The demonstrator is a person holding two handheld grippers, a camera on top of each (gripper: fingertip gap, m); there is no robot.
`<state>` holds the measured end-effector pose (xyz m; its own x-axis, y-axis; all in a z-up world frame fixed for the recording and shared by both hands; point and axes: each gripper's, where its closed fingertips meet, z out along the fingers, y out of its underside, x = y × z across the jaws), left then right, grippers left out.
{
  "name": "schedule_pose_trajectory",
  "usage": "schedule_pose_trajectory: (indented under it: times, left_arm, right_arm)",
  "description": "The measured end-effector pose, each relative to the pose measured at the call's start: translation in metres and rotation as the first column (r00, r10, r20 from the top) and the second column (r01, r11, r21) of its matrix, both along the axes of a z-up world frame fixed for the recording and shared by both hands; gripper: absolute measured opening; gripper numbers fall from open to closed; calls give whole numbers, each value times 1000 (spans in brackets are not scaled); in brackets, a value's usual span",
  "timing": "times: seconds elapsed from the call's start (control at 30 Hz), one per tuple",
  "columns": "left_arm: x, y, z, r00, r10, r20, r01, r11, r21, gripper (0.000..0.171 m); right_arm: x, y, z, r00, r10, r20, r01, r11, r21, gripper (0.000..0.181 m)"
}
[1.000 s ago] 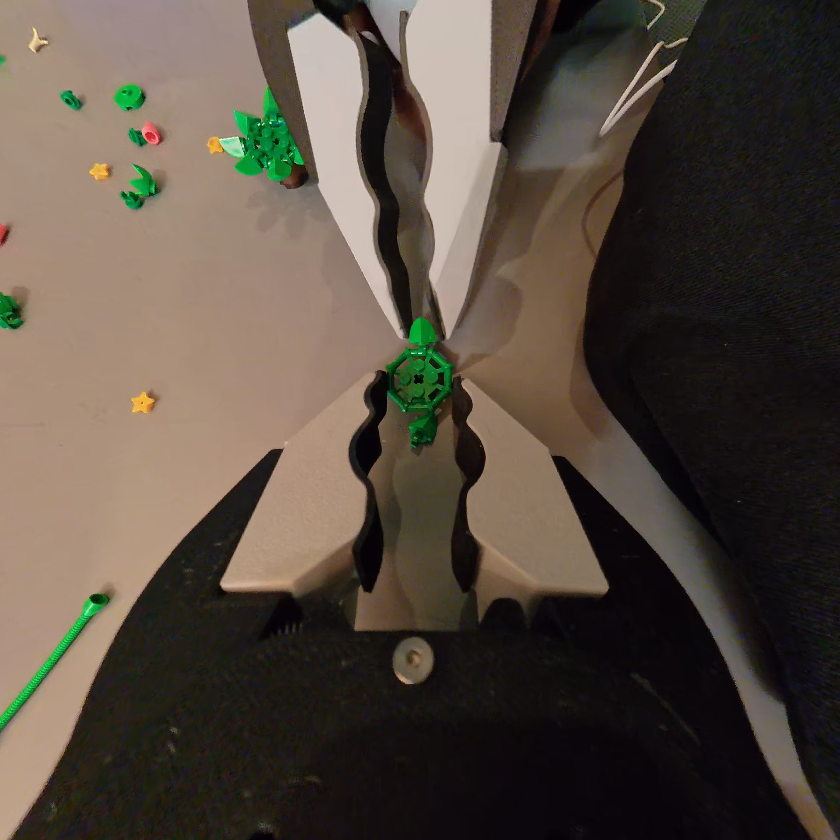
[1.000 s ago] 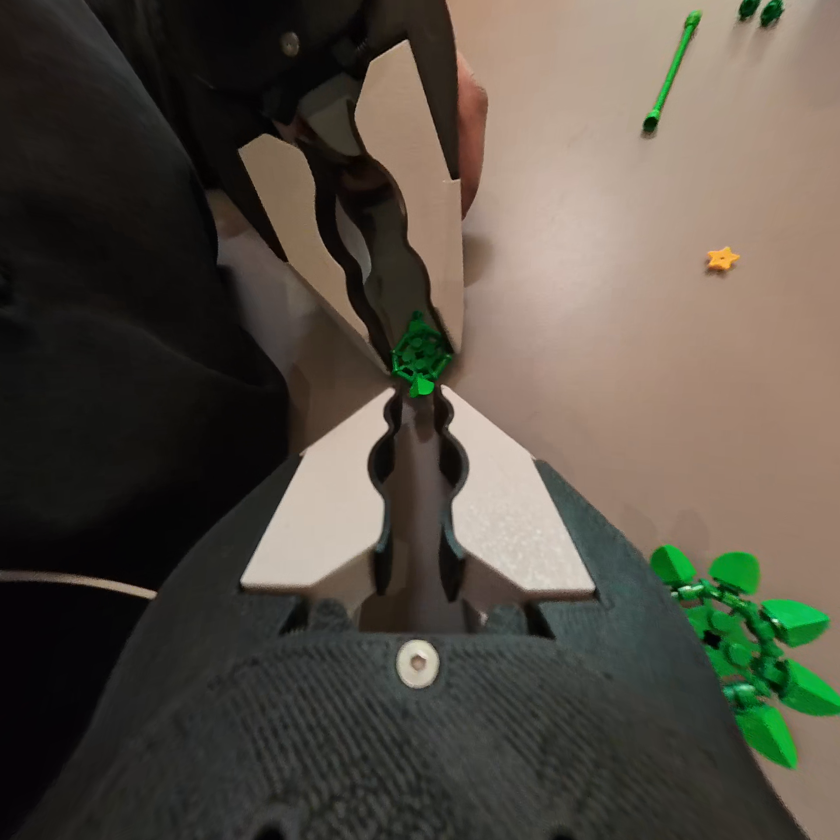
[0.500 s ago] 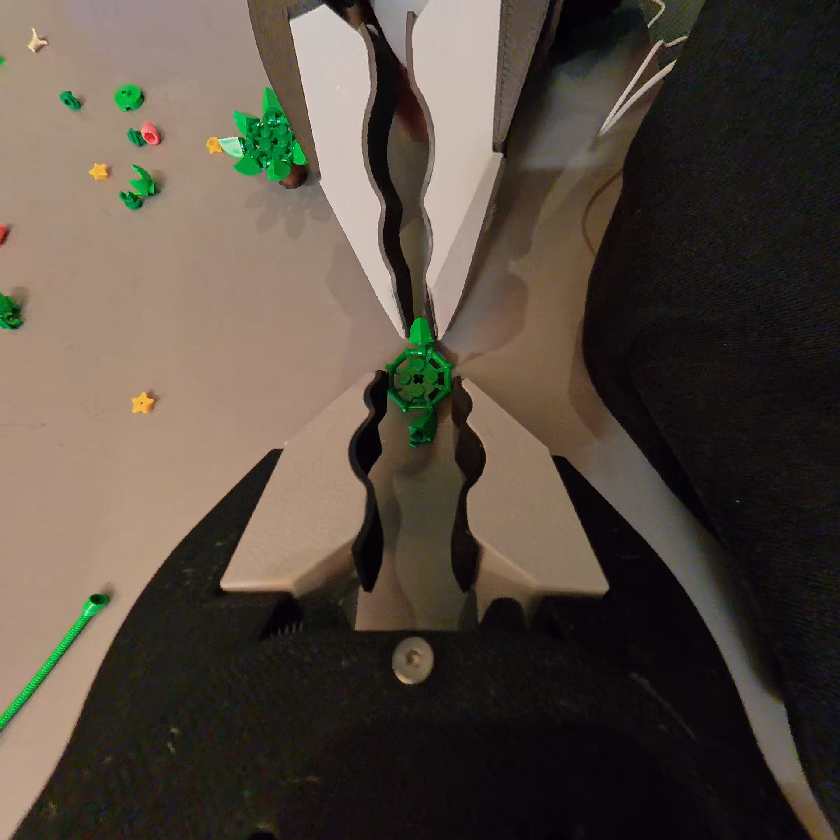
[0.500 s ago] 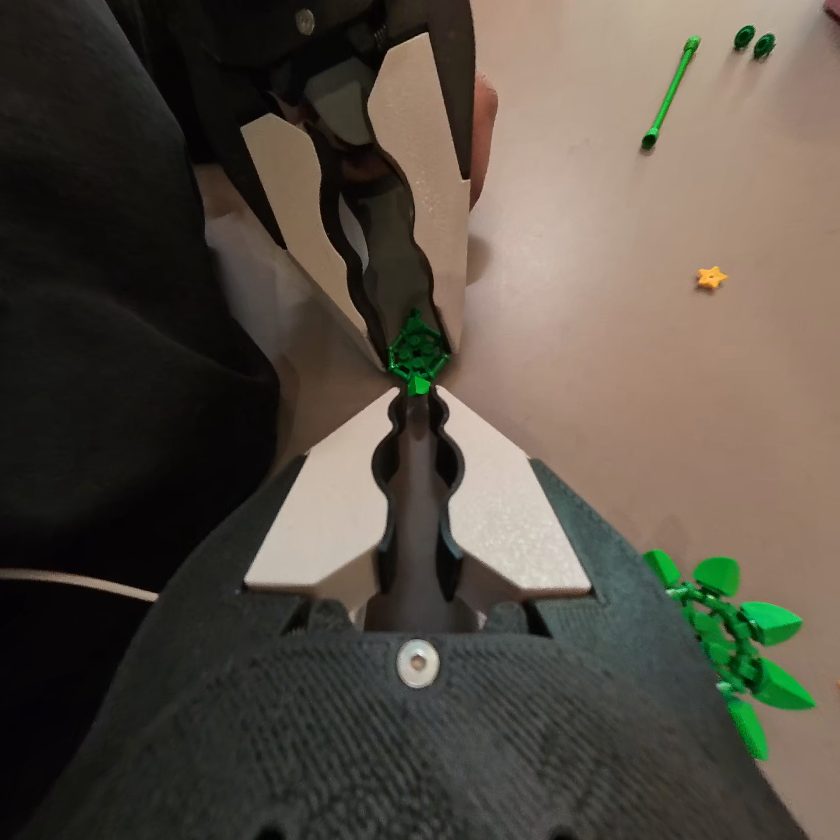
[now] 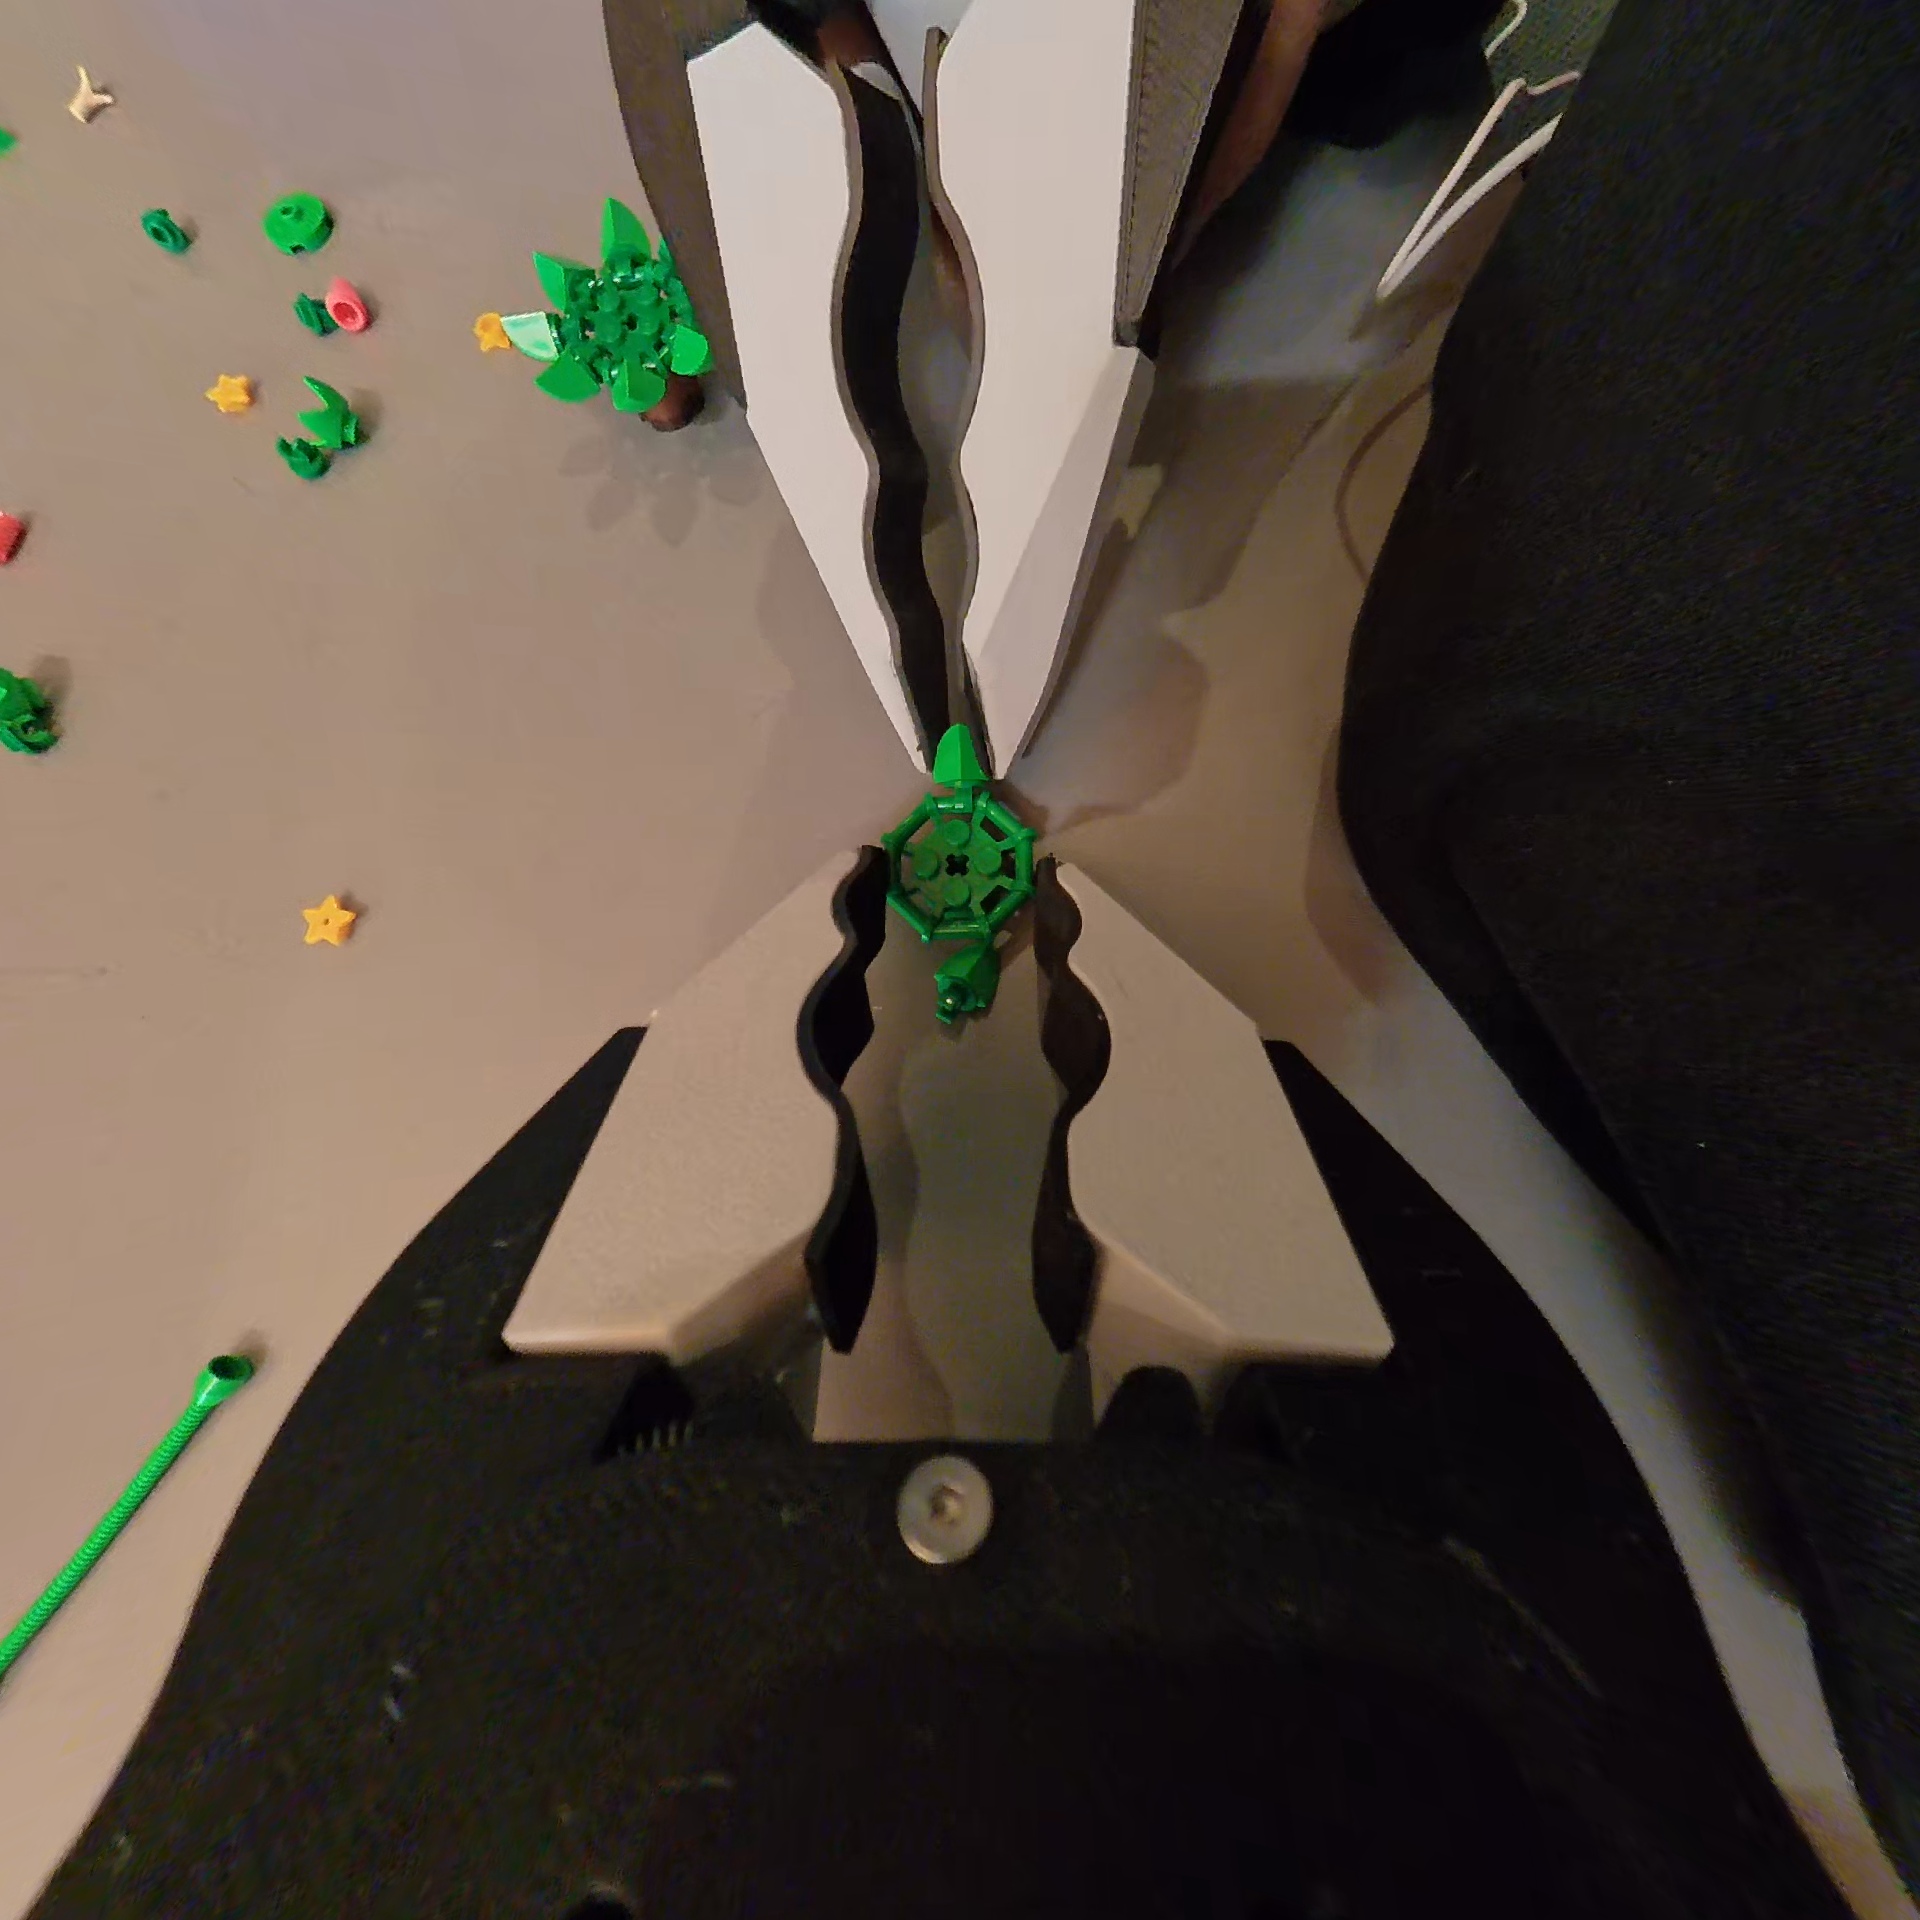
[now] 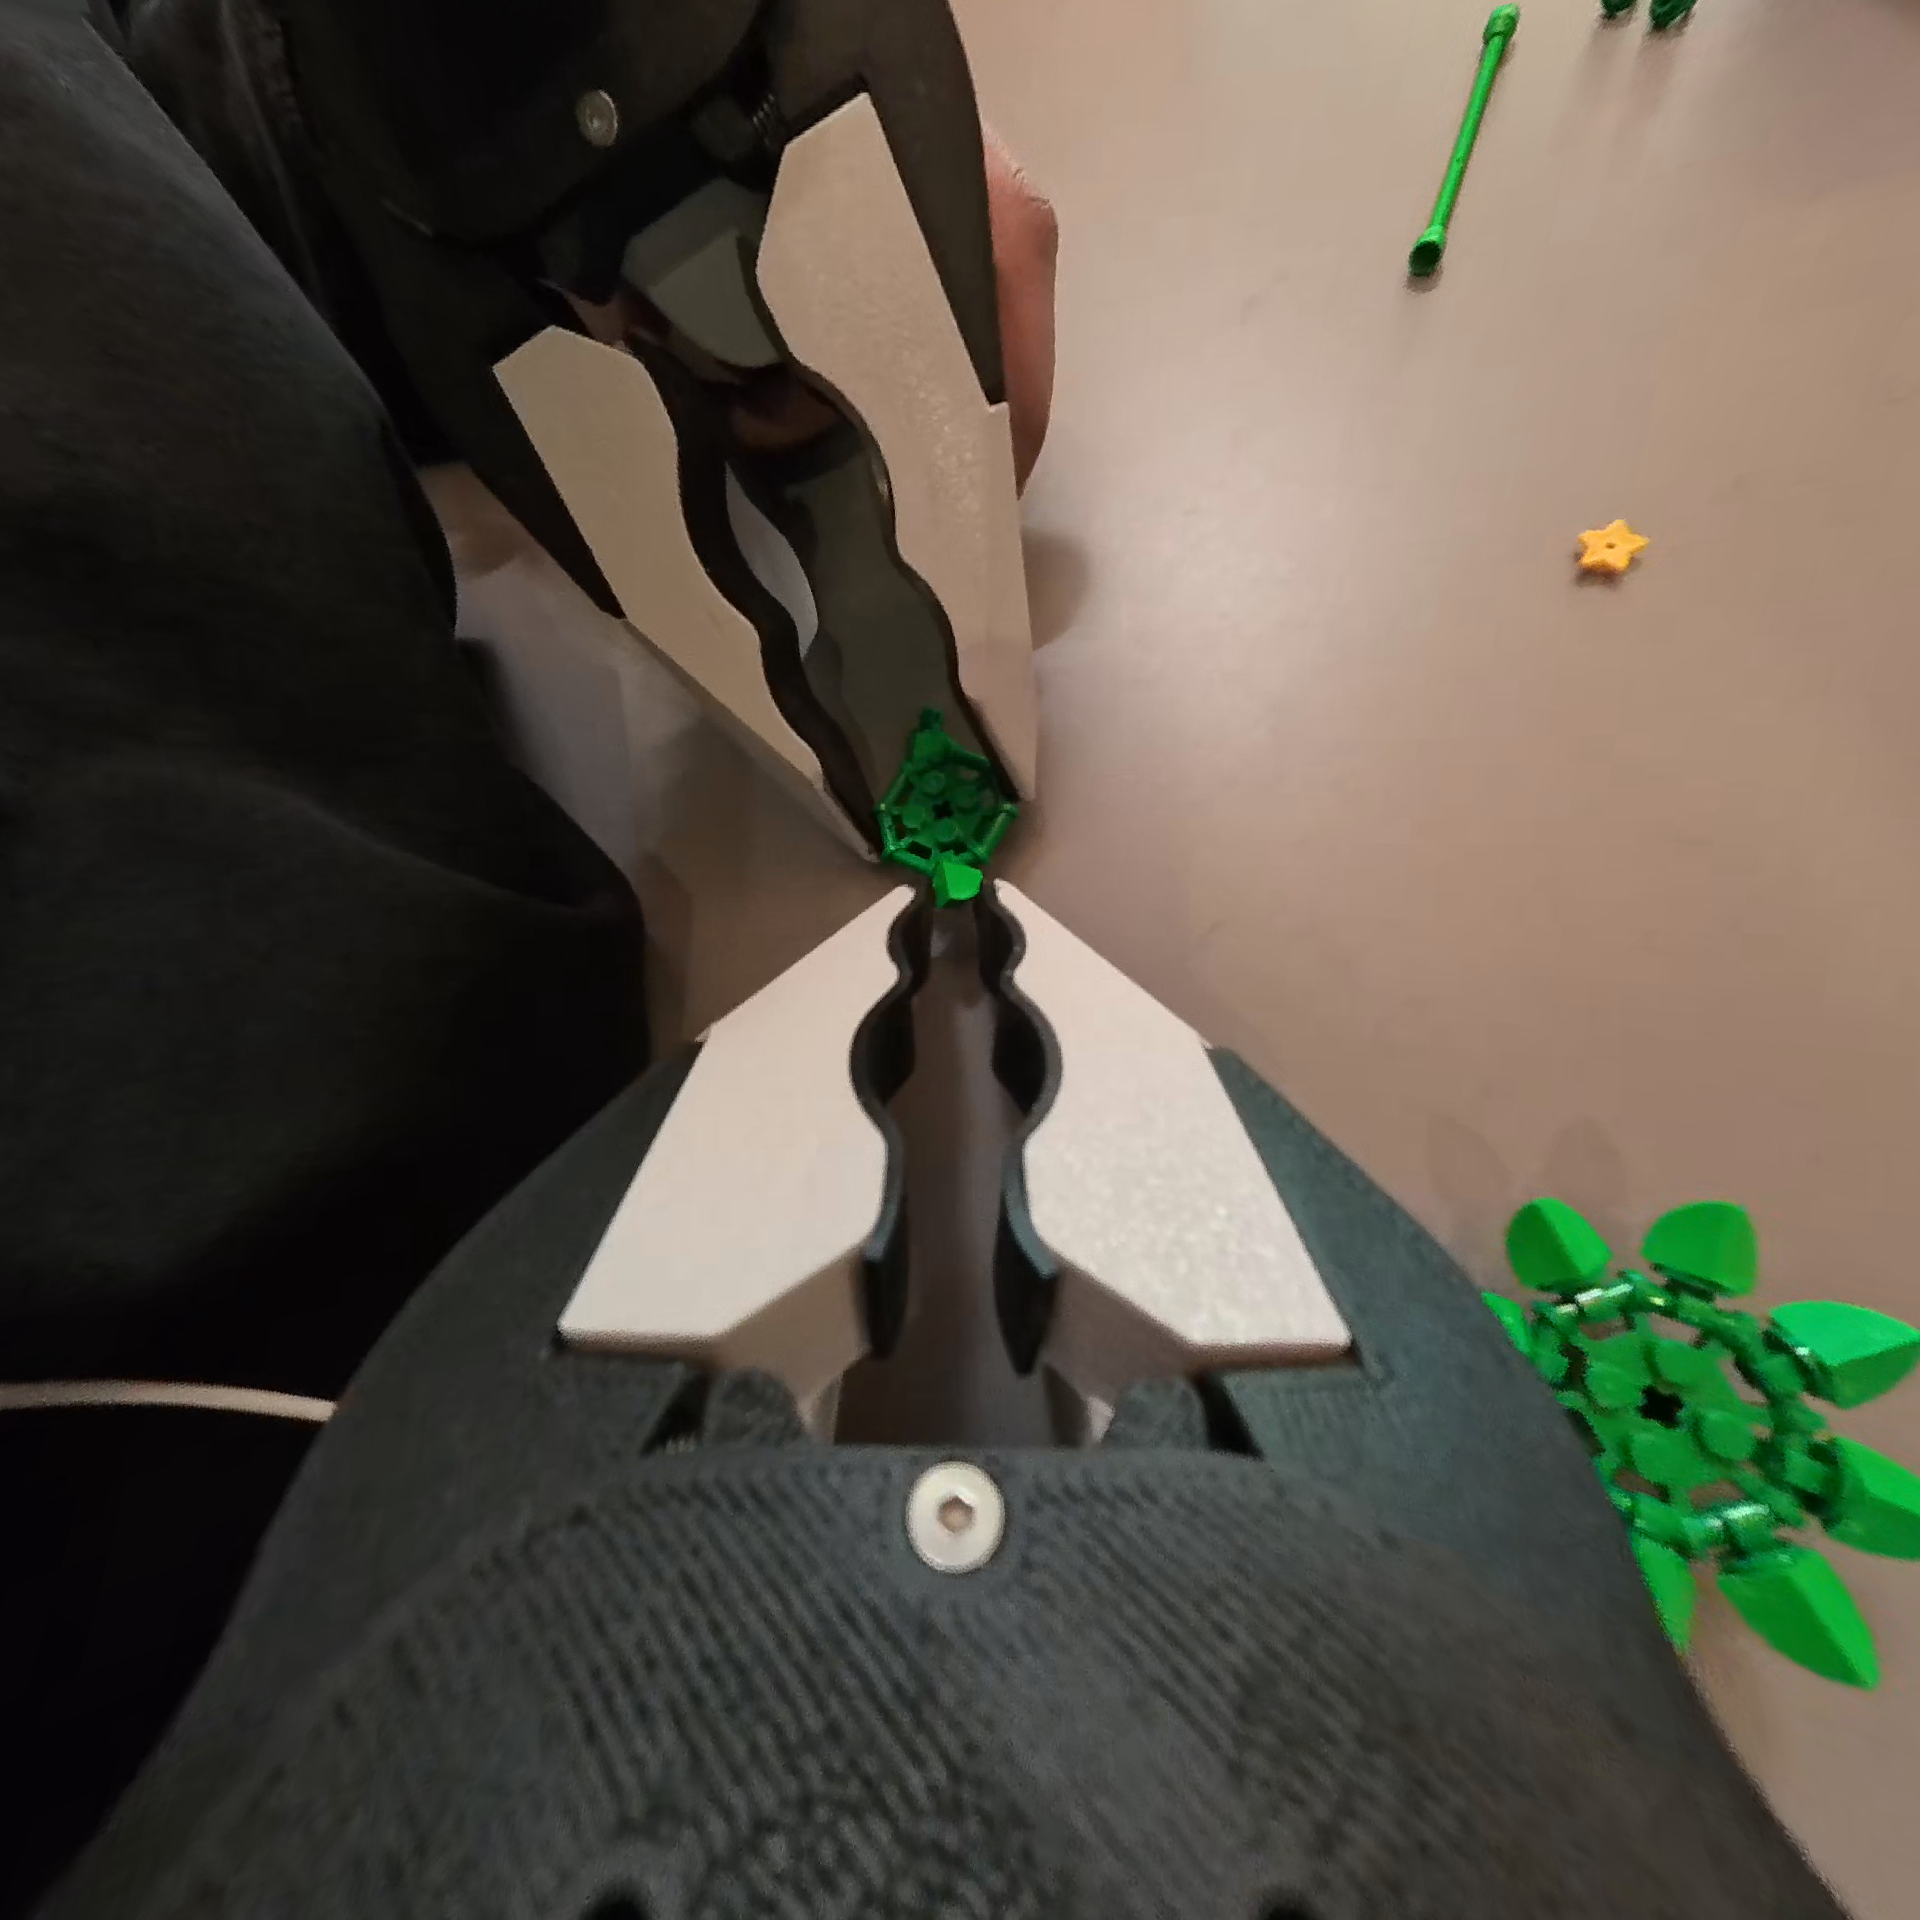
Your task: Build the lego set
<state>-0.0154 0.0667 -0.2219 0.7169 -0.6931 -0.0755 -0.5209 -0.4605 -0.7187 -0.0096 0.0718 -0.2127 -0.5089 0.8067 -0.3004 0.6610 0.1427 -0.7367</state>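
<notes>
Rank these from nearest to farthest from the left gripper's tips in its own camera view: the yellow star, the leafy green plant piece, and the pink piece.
Measured from the left gripper:
1. Leafy green plant piece, up and to the left, beside the other gripper.
2. Yellow star, straight out to the left; close to the plant in distance, so this order is loose.
3. Pink piece, farther up and left.

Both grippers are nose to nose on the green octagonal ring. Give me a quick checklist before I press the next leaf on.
1. Left gripper grip on the green octagonal ring: ok, fingertips flank it on both sides.
2. Right gripper grip on the leaf piece: ok, tips pinch it.
3. Leaf piece meeting the ring's edge: ok, touching; whether it is clipped on, cannot tell.
4. Second leaf hanging off the ring's near edge: seated, cannot tell.
5. Finished leaf cluster out of the way: ok, lying on the table to the side.
</notes>
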Motion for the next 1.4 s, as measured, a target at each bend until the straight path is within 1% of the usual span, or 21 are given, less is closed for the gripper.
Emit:
schedule_pose_trajectory:
  times: [0.57,1.4]
  left_arm:
    - [0,0,0,1000,3,0,-3,1000,-3,28]
    - [-1,1,-1,1000,5,-15,-4,1000,7,28]
  right_arm:
    - [-1,1,0,999,-33,11,33,999,-16,7]
    - [-3,2,-1,998,-48,29,49,998,-32,7]
